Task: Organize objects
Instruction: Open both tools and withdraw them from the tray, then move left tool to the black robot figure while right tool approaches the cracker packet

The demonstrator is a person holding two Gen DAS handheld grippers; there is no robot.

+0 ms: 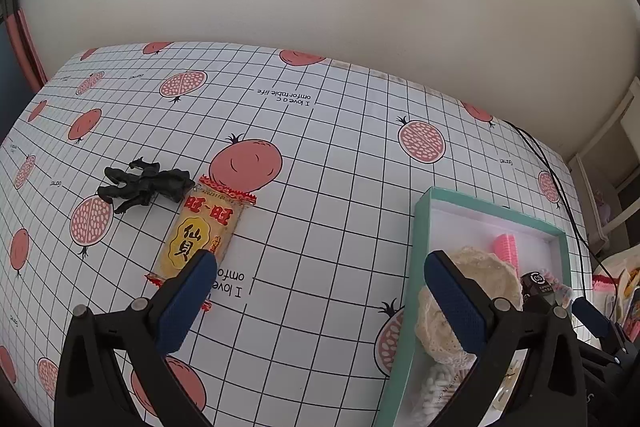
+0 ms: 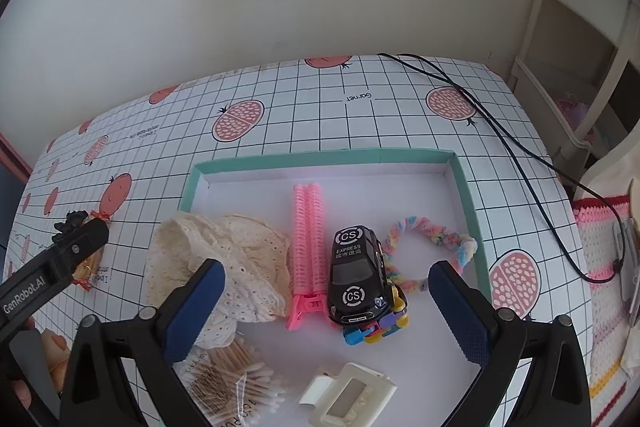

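A yellow snack packet (image 1: 202,233) and a black toy figure (image 1: 146,183) lie on the checked tablecloth. My left gripper (image 1: 320,301) is open and empty, its left finger just over the packet's near end. A teal box (image 2: 466,183) holds a cream lace cloth (image 2: 240,259), a pink comb-like clip (image 2: 308,243), a black toy car (image 2: 358,275) on coloured bricks, a pastel braided ring (image 2: 432,239), cotton swabs (image 2: 236,387) and a white clip (image 2: 348,395). My right gripper (image 2: 326,307) is open and empty above the box, around the car.
A black cable (image 2: 500,131) runs across the table's right side. A crocheted mat (image 2: 600,267) and a white shelf (image 2: 580,47) stand to the right. The box (image 1: 424,227) also shows at the right of the left wrist view.
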